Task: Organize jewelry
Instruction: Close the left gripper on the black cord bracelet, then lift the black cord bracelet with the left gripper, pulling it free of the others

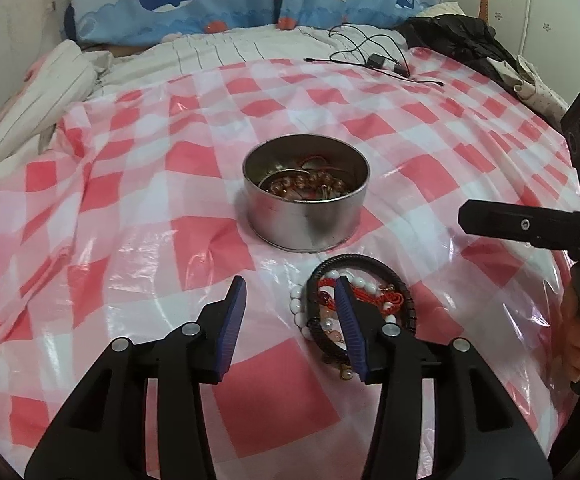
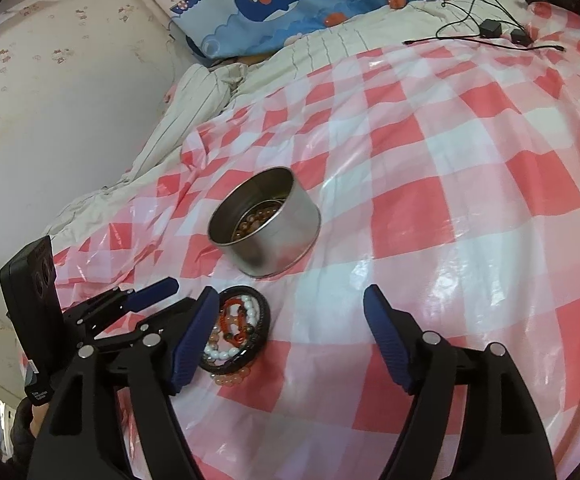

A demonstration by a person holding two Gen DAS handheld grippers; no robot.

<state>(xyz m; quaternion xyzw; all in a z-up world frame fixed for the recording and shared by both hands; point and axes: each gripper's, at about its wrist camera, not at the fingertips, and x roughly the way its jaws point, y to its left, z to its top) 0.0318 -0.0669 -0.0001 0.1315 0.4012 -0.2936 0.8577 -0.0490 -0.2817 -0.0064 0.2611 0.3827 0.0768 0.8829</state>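
Left tool spread beside bracelets

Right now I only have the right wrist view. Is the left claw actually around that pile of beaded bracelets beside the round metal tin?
Observer: No. In the left wrist view the left claw is open. Only one blue-padded finger sits over the pile of beaded bracelets. The other is over the bare pink-and-white checked plastic cloth.
Operator: What's in the tin?
Observer: The round silver metal tin holds amber beads, red cord and what looks like a thin metal bangle, all below the rim.
Operator: Where does my claw show there?
Observer: One black finger of the right claw enters from the right, above the cloth beside the tin.
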